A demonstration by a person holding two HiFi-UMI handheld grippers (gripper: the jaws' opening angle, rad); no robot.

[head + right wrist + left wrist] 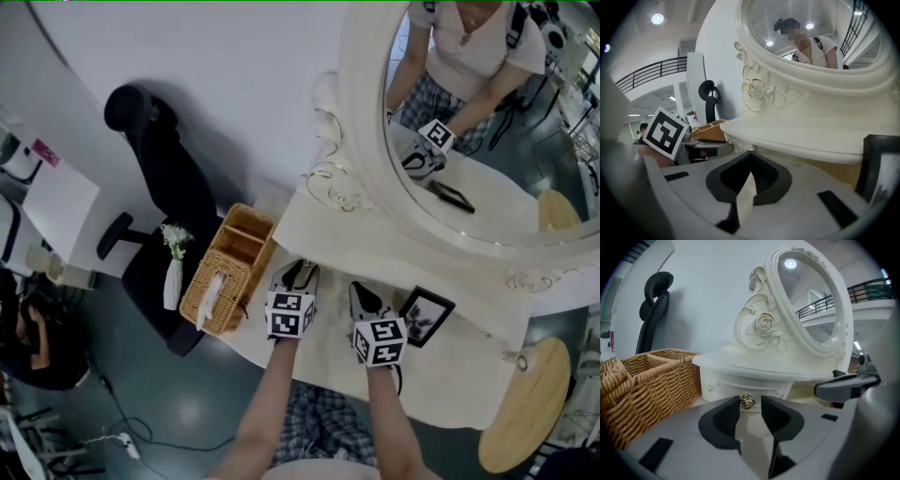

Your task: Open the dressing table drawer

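Lining up on the drawer (pixel 726 387), closed behind its brass knob (pixel 747 401), looks like the step in hand. The left gripper (pixel 750 399) stands half-wide around the knob, with a gap on one side and no pinch yet. The right gripper (pixel 750 154) hangs just right of the knob, jaws together, empty. The next move calls for closing on the knob, then pulling straight back.
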